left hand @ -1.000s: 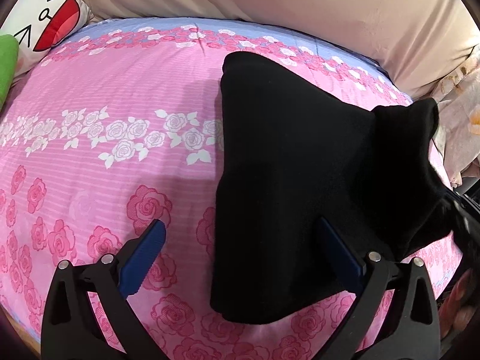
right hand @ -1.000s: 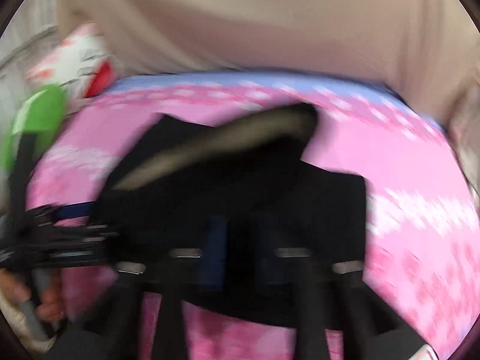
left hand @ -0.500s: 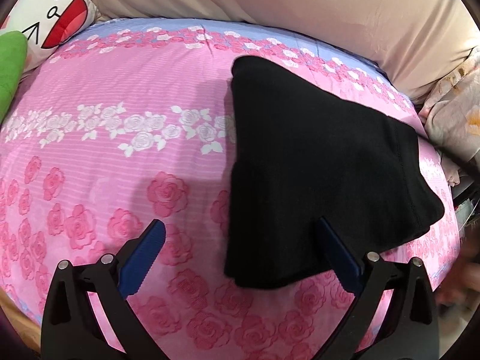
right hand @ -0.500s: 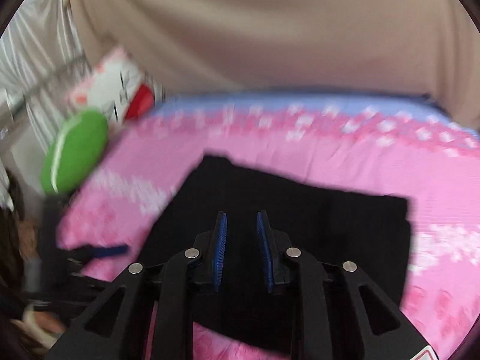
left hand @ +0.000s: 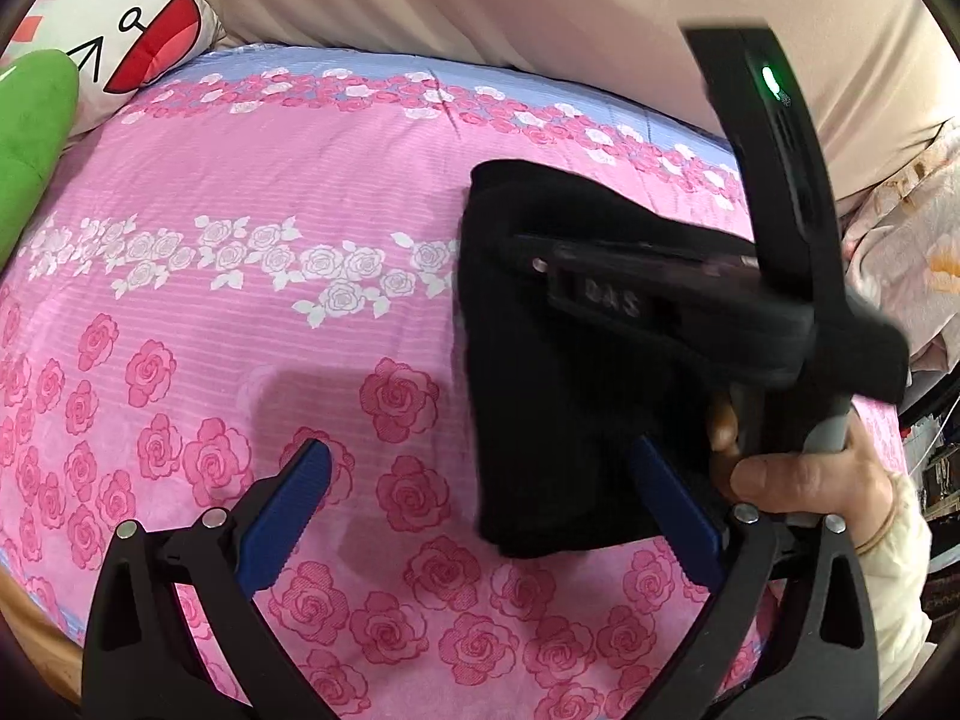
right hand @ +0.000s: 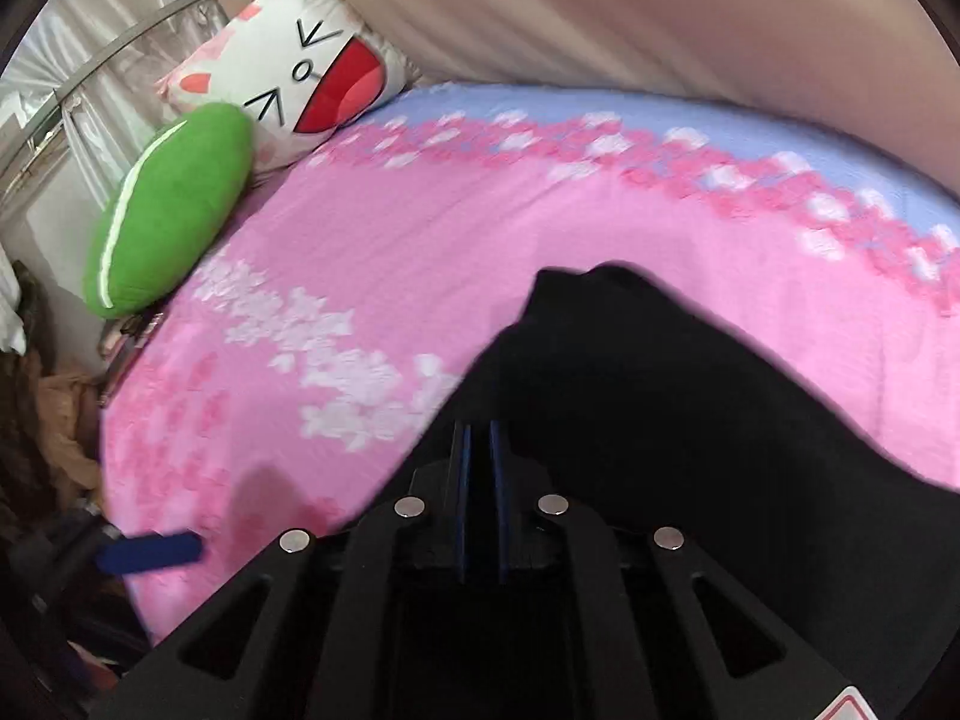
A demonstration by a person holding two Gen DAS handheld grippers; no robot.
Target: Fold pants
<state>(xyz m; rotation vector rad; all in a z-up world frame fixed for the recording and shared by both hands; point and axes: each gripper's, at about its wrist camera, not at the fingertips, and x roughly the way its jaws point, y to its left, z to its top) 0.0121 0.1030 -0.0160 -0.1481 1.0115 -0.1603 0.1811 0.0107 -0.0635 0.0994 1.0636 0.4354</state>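
Observation:
The black pants lie folded into a compact bundle on the pink rose bedsheet, right of centre in the left wrist view. My left gripper is open and empty, its blue pads straddling the bundle's near left edge above the sheet. My right gripper is nearly shut, its blue pads close together over the pants; I cannot tell whether cloth sits between them. In the left wrist view the right gripper lies across the top of the bundle, held by a hand.
A white cartoon-face pillow and a green plush cushion sit at the bed's far left corner. A beige padded headboard runs along the far edge. Floral bedding is bunched at the right. Clutter lies off the bed's left side.
The right gripper has swung in over the pants and its jaws have closed further. The raised flap of cloth has come down, leaving a smaller bundle. The left gripper stays open in place.

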